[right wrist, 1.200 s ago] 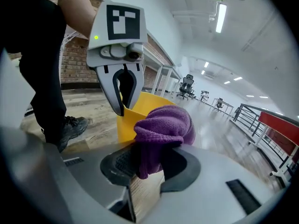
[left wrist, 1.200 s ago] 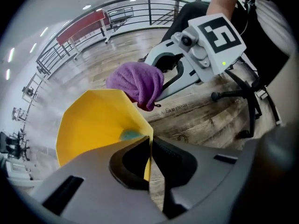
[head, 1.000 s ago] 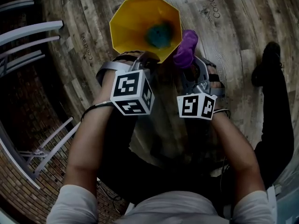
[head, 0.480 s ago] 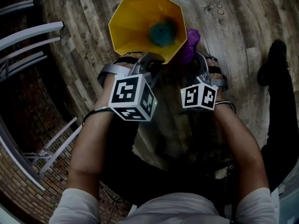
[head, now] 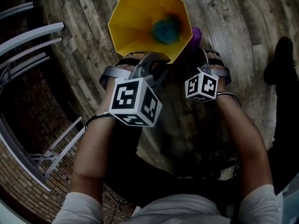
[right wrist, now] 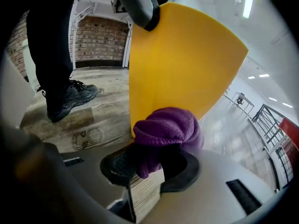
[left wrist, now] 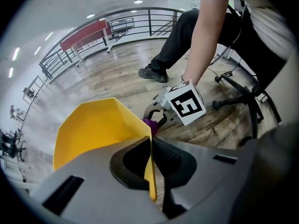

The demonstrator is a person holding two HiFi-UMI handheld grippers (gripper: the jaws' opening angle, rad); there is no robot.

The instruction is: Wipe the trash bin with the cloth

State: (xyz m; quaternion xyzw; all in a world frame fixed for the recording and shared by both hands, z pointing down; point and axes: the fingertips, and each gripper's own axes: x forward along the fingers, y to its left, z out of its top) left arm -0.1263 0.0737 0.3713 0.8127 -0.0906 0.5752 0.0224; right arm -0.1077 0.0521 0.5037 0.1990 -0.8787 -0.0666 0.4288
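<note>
Now my left tool [left wrist: 150, 164] is clamped on the yellow trash bin [head: 135, 22] at its rim, and my right tool [right wrist: 148, 167] grips the purple cloth [right wrist: 166, 127] against its outer wall.

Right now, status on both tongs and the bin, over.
Left tongs shut on trash bin rim. Right tongs shut on purple cloth, cloth against bin's outer wall. Nothing in the way seen.

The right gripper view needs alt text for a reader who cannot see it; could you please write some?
A purple cloth pinched in the right gripper rests against the outside of a yellow trash bin. The left gripper clamps the bin's rim at the top, and a dark shoe stands on the wooden floor at left.
</note>
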